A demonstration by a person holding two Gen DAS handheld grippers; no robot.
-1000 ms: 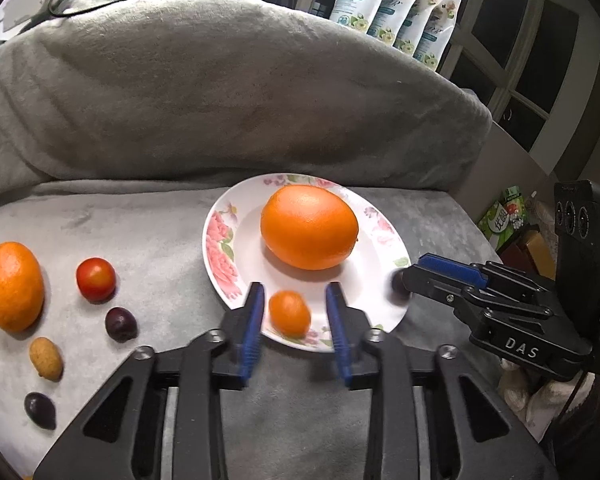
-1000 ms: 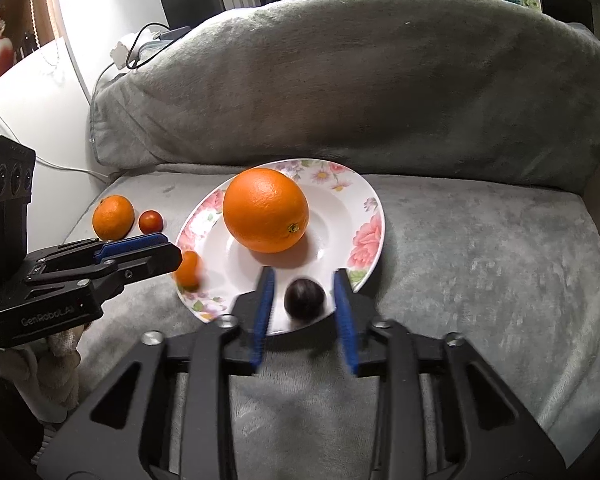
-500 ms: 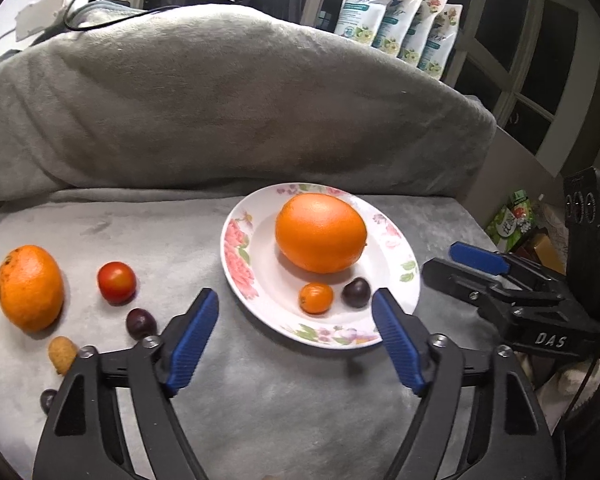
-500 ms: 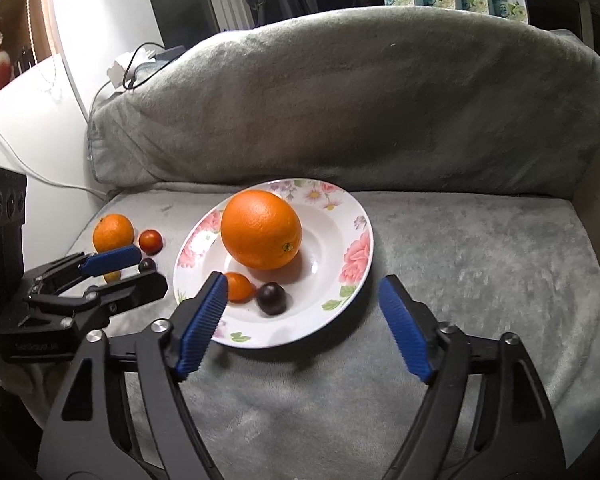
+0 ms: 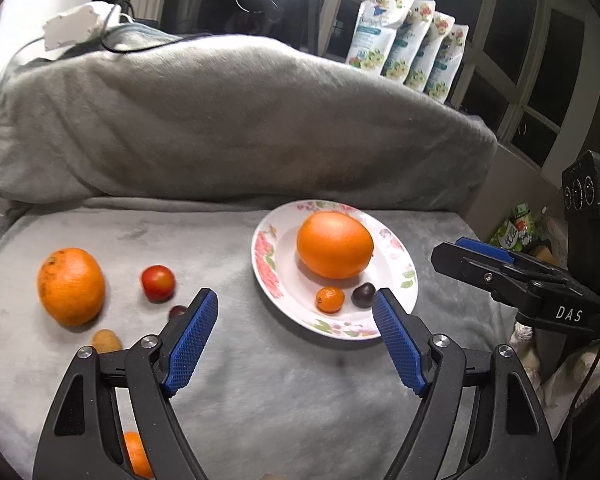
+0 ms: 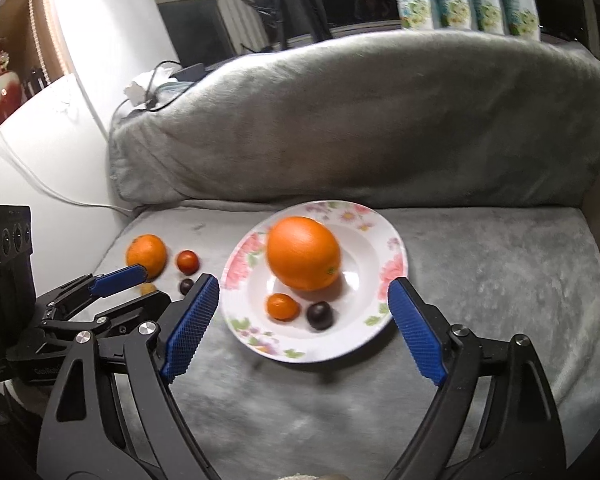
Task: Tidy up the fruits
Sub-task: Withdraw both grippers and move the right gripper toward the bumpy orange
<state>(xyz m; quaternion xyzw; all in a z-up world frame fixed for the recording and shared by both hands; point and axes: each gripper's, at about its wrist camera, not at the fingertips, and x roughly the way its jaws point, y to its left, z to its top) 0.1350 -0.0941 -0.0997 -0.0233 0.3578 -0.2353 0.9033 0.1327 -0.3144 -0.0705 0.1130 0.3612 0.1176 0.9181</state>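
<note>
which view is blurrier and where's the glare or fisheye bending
Right wrist view is blurrier: the big orange and floral plate are smeared, and a bright lamp strip at upper left washes out the wall. Left wrist view is sharper on the plate, soft only around the tomato. Both views bow the grey cushion and darken the corners.

Seating: a sofa (image 6: 500, 280) covered in grey plush fabric, its backrest (image 5: 220, 128) draped in the same cloth. Behind it: dark window panes (image 5: 556, 64) in white frames; four printed pouches (image 5: 412, 56) stand upright along the sill. On the backrest top, left end: a white adapter (image 5: 76, 26) with black cables. Left of the sofa: a white wall (image 6: 112, 40), brightly lit by a light strip (image 6: 56, 36).
</note>
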